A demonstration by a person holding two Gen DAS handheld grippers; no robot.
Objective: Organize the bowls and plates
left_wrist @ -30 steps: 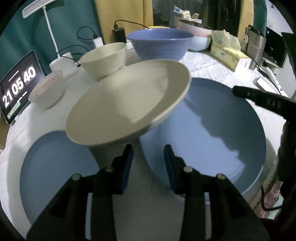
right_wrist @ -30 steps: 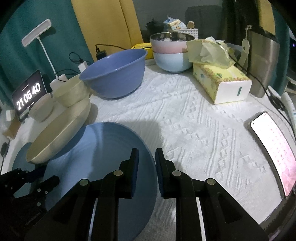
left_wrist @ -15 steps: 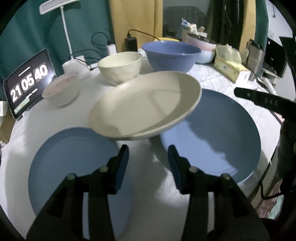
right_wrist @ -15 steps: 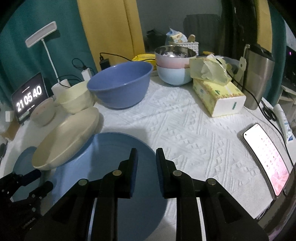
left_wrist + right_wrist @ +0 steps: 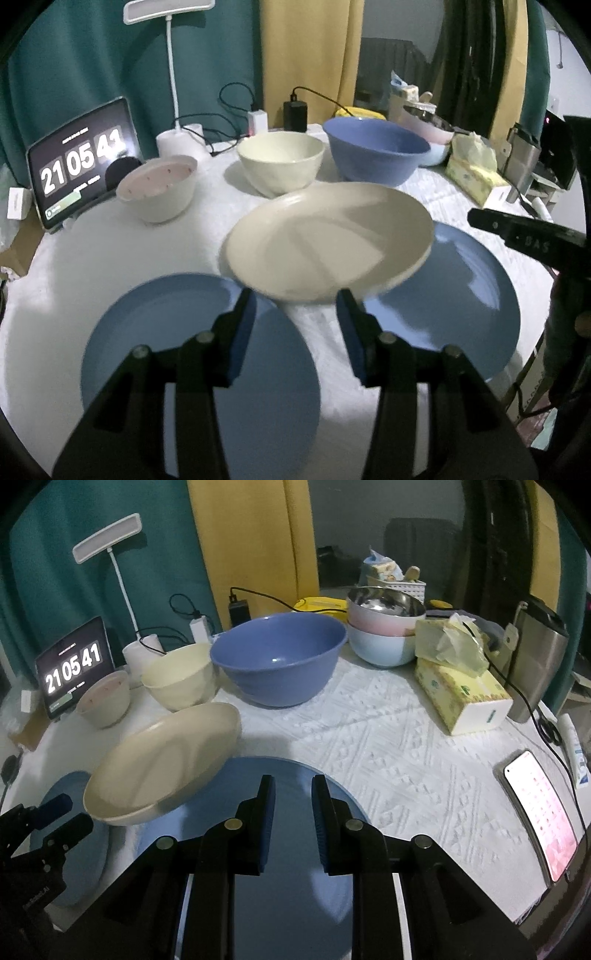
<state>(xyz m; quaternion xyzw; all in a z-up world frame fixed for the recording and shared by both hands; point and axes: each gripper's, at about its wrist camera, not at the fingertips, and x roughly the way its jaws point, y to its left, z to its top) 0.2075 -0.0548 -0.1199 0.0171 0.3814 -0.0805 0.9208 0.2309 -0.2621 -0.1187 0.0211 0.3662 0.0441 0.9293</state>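
Observation:
A cream plate [image 5: 328, 240] rests tilted, its right side on the large blue plate [image 5: 461, 295] and its near edge over the smaller blue plate [image 5: 177, 343]. My left gripper [image 5: 295, 321] is open and empty, just short of the cream plate's near rim. My right gripper [image 5: 291, 812] is open a little and empty, above the large blue plate [image 5: 295, 878]. The cream plate [image 5: 162, 760] and left gripper [image 5: 48, 816] show at left in the right wrist view. Behind stand a pinkish bowl [image 5: 159, 192], a cream bowl [image 5: 280, 166] and a blue bowl [image 5: 376, 151].
A tablet clock [image 5: 81, 162] and desk lamp [image 5: 177, 74] stand at the back left. Stacked pink and pale-blue bowls [image 5: 384, 627], a tissue box [image 5: 461, 686], a steel tumbler [image 5: 535, 657] and a phone [image 5: 539, 805] sit on the right. Cables run along the back.
My left gripper has let go of the cream plate, opened wide and drawn back. The plate has dropped onto the blue plates. My right gripper rose slightly.

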